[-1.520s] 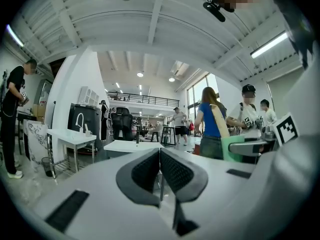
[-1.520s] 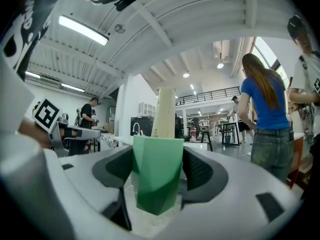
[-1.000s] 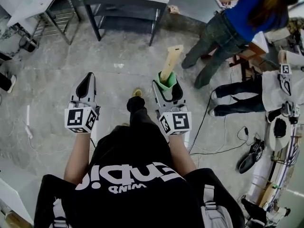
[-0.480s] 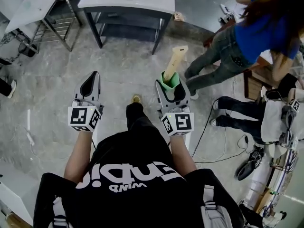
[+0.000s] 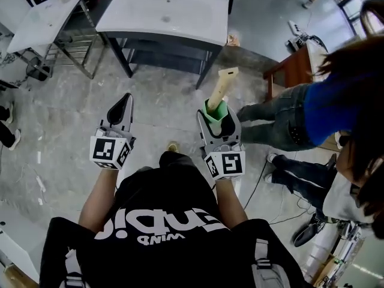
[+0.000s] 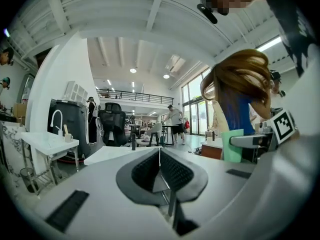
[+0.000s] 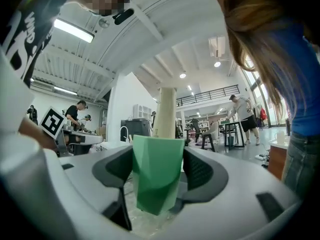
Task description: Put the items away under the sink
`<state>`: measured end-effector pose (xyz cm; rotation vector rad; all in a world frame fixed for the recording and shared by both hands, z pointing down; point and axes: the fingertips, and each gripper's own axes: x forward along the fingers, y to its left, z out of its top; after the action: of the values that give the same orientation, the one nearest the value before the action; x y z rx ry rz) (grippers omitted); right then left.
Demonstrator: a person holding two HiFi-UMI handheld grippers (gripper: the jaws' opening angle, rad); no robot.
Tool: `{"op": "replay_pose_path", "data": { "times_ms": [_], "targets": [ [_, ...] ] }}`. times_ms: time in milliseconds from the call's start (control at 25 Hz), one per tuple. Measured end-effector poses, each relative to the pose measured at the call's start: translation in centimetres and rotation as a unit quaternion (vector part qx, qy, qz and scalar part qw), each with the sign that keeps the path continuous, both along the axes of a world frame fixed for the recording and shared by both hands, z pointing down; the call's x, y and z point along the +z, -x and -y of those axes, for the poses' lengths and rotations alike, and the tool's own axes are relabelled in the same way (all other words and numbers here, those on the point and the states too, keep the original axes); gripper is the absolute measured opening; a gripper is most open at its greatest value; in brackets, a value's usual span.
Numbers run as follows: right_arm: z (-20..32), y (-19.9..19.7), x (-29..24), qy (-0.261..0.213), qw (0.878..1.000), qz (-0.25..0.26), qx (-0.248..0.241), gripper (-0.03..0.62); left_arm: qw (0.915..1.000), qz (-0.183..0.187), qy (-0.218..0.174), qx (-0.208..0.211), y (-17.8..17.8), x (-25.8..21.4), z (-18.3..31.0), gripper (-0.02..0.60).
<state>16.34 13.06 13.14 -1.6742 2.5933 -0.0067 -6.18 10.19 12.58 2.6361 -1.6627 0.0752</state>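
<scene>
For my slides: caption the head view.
Right gripper grips a green cup with a wooden stick; left gripper shut, sink ahead.

Grey concrete floor (image 5: 60,113), bright ceiling lights (image 6: 132,70)

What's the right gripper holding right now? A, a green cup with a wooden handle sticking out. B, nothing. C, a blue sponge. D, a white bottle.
A: the right gripper is closed on both sides of a green cup, and a pale wooden handle rises out of it.
</scene>
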Motion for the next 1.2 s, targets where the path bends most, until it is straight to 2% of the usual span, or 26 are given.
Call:
{"op": "replay_pose_path", "data": {
  "times_ms": [120, 360, 760, 1000, 1200],
  "targets": [
    [3.4, -0.7, 0.4, -0.009, 1.000, 0.000, -0.005, 0.314, 0.9999, 0.002, -0.011, 0.000, -1.1, 0.3, 3.3, 0.021],
    [10.0, 0.3, 1.1, 0.004, 1.000, -0.001, -0.018, 0.314, 1.0000, 0.002, 0.003, -0.007, -0.3, 1.0, 9.9, 0.021],
    [18.5, 4.3, 4.9, -0.015, 1.000, 0.005, -0.015, 0.314, 0.9992, -0.027, -0.002, 0.030, 1.9, 5.3, 19.0, 0.021],
    [21.5, 5.7, 9.7, -0.017, 1.000, -0.010, -0.006, 0.314, 0.9973, -0.037, 0.003, 0.063, 2.2, 11.3, 23.4, 0.021],
    [23.8, 6.8, 14.3, -0.020, 1.000, -0.012, 0.008, 0.314, 0.9964, -0.043, 0.004, 0.073, 3.5, 16.5, 26.6, 0.021]
  ]
}}
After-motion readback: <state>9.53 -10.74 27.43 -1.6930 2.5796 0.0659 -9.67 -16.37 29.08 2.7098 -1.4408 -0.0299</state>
